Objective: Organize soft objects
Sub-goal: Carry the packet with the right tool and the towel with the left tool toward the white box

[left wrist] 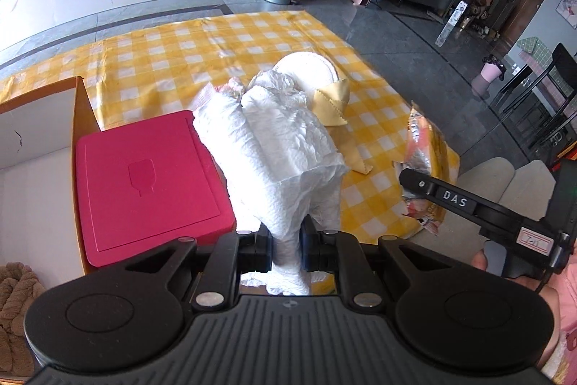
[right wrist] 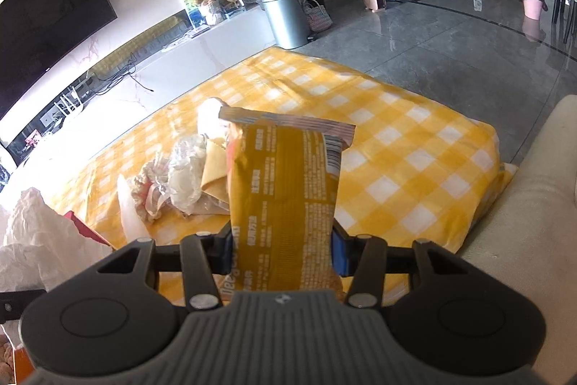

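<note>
The left gripper (left wrist: 286, 249) is clamped on a white crumpled paper towel (left wrist: 274, 150), lifted above the yellow checked cloth (left wrist: 162, 56) beside a pink box (left wrist: 144, 183); the right gripper (right wrist: 281, 251) pinches a yellow snack packet (right wrist: 285, 186) upright over the cloth's near right

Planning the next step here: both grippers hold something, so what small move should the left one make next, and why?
Probably carry the white paper towel, pinched in the left gripper, left over the open cardboard box and release. The box sits beside the red case, and the right gripper is busy with the snack packet.
</note>
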`<state>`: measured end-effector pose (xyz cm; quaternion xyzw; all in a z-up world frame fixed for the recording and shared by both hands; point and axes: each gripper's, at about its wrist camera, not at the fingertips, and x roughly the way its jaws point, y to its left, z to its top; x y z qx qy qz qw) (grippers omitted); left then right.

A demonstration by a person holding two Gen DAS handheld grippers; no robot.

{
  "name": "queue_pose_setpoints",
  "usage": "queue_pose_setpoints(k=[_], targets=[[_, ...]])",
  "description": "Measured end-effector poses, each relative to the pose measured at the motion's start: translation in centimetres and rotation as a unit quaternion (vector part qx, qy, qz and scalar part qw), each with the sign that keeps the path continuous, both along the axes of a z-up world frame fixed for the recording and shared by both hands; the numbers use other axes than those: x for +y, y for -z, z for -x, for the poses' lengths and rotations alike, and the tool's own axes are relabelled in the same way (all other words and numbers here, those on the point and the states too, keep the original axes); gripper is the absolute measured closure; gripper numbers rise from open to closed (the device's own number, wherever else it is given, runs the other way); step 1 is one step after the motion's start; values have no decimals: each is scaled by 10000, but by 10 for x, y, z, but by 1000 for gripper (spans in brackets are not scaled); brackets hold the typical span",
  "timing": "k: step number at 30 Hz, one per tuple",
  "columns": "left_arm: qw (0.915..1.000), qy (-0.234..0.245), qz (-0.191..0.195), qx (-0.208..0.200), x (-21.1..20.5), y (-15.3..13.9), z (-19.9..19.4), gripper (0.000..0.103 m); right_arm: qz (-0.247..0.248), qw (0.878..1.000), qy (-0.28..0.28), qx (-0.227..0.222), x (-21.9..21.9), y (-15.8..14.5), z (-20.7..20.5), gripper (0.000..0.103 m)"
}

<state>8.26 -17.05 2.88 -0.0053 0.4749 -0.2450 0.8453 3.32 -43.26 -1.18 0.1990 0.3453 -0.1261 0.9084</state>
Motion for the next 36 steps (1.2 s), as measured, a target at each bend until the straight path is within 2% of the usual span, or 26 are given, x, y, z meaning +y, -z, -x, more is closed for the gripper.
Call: queue_pose_setpoints(k=[12, 18, 22, 26, 30, 32, 36], targets=[[9977, -329, 400, -447, 47, -33, 21, 87, -38, 9968, -699, -387, 42, -25, -6, 54], [9904, -878, 869, -620, 101, -41, 30, 87, -179, 9898, -1280, -602, 69, -38, -8, 54], [9823, -1325, 1122, -696, 137, -41, 32, 87, -262, 9818, -1709, -780, 94, -48, -8, 54], [9765, -1674, 1109, -781, 163, -36, 27, 87, -315, 9714, -2180, -889, 124, -57, -9, 54], [9683, -2074, 1073, -890, 194, -31, 28, 87, -74, 9593, -2666, -933, 163, -65, -7, 54], [9627, -2248, 1178, -940, 209, -27, 28, 87, -19, 9521, -2883, -1016, 183, -70, -4, 54], [9555, -2455, 1442, -767, 239, -12, 27, 87, 77, 9385, -3288, -1054, 222, -74, -1, 54]])
